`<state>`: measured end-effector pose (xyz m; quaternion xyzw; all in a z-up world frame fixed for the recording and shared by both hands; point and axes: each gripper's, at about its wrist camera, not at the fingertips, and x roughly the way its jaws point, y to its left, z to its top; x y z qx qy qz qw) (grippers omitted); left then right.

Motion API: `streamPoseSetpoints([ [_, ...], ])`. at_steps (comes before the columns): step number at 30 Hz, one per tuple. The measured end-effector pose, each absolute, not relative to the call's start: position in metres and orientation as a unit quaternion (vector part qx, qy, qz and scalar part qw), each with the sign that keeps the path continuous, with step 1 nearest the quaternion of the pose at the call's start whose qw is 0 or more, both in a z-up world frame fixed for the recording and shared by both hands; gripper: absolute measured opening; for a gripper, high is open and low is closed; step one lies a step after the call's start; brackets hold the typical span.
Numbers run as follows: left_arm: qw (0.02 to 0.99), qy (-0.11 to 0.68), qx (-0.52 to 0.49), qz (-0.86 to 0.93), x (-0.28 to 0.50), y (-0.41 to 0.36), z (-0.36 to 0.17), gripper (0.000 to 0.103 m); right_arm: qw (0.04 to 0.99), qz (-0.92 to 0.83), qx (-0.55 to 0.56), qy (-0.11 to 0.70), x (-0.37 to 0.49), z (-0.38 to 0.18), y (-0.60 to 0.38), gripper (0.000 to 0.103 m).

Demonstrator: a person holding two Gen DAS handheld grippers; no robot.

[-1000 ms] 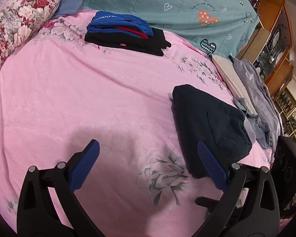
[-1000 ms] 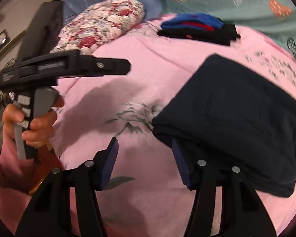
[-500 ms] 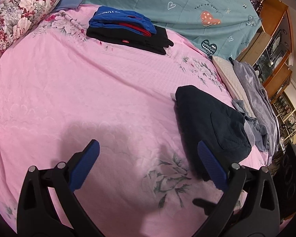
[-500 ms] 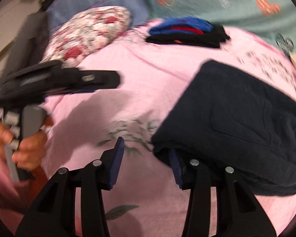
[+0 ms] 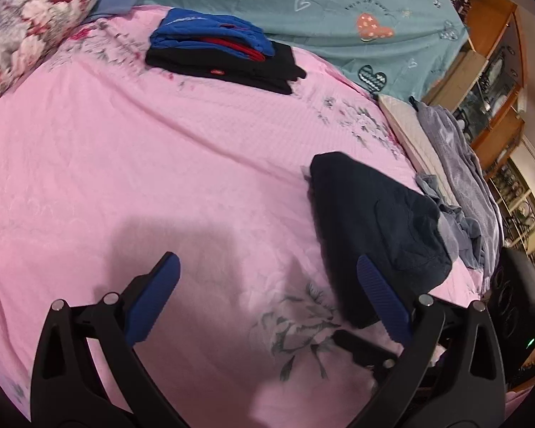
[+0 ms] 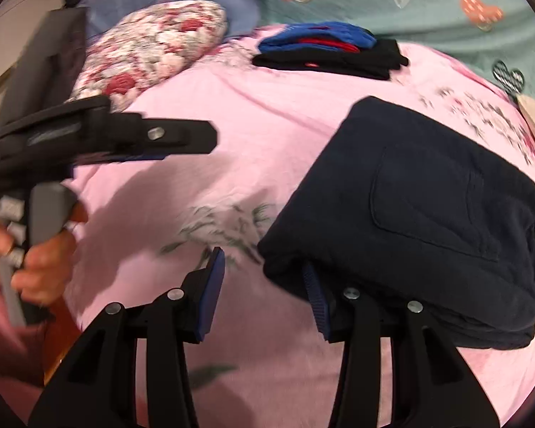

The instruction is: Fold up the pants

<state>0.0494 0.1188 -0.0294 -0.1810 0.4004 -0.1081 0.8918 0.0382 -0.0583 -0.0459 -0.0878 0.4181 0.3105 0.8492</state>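
Dark navy pants (image 6: 428,214), folded into a thick rectangle with a back pocket on top, lie on the pink bed sheet (image 5: 142,160). My right gripper (image 6: 262,285) is at their near left corner. Its right finger (image 6: 314,296) is tucked under the edge of the cloth and its left finger rests over bare sheet, with the jaws apart and nothing pinched. In the left wrist view the pants (image 5: 367,214) lie to the right of my left gripper (image 5: 267,285), which hovers wide open over the sheet. A hand (image 6: 35,260) holds that tool.
A stack of folded clothes (image 5: 224,50), blue and red on black, sits at the far side of the bed. A floral pillow (image 5: 28,32) lies far left, with a teal quilt (image 5: 339,7) behind. Loose grey garments (image 5: 456,178) are heaped at the right edge, beside wooden cabinets (image 5: 492,71).
The right gripper's jaws have narrowed somewhat and its right finger sits deeper under the pants' corner. The left gripper has barely moved and stays wide open.
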Motion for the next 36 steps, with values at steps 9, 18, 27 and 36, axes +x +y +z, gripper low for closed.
streamPoseSetpoints([
  [9,0.859,0.451,-0.122,-0.207,0.146,0.077,-0.012,0.069,0.881,0.253,-0.152,0.37,0.019,-0.047,-0.05,0.008],
  [18,0.852,0.484,-0.078,-0.184,0.202,0.046,-0.042,0.038,0.882,0.263,-0.149,0.363,0.011,-0.044,-0.055,0.007],
  [27,0.888,0.448,0.024,-0.099,0.204,0.035,-0.043,0.032,0.869,0.296,-0.167,0.36,0.004,-0.047,-0.057,0.005],
  [36,0.902,0.392,-0.018,-0.182,0.139,0.021,0.013,0.068,0.89,0.302,0.082,0.33,0.064,0.025,-0.187,0.023],
])
